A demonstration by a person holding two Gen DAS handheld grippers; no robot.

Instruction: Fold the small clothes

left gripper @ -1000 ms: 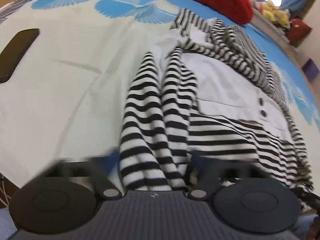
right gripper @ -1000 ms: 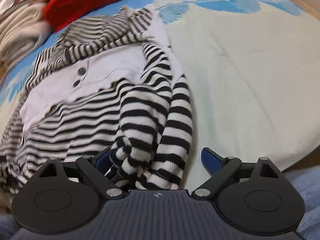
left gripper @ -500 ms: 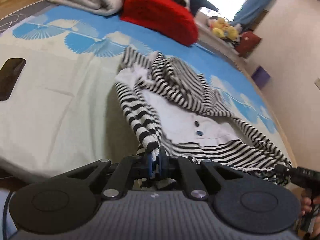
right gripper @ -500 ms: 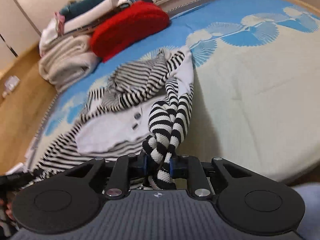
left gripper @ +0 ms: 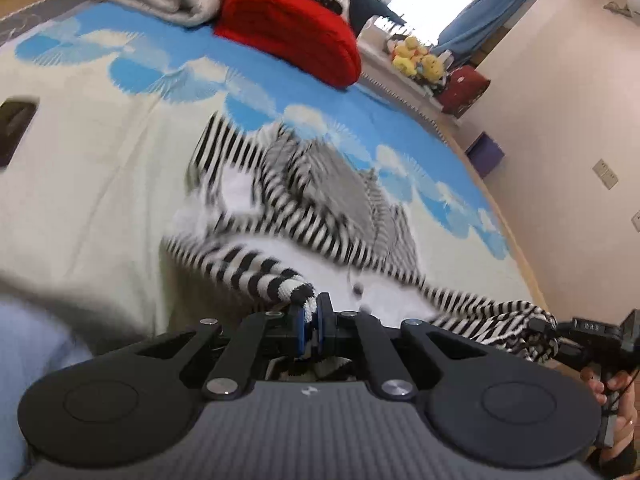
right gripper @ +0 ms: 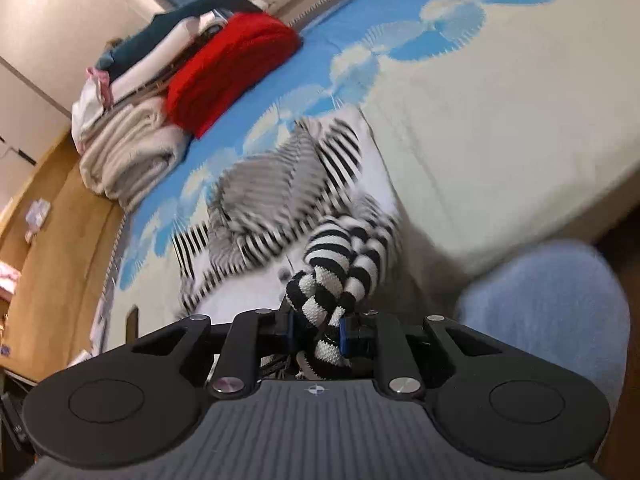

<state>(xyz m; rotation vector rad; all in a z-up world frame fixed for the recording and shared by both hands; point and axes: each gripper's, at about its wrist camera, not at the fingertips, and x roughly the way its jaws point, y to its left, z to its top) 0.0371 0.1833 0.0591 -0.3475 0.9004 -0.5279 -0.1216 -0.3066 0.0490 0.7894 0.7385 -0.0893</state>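
The striped sweater point(left gripper: 320, 216) lies on the bed cover point(left gripper: 100, 168), its long axis running away from you toward the red cushion point(left gripper: 292, 36). It is a soft black-and-white knit with a plain white panel. Your left gripper point(left gripper: 311, 316) is clenched on one ribbed sleeve end; your right gripper point(right gripper: 316, 326) pinches a bunched sleeve.

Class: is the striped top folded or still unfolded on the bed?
Unfolded: the top lies rumpled, both grippers shut on it.
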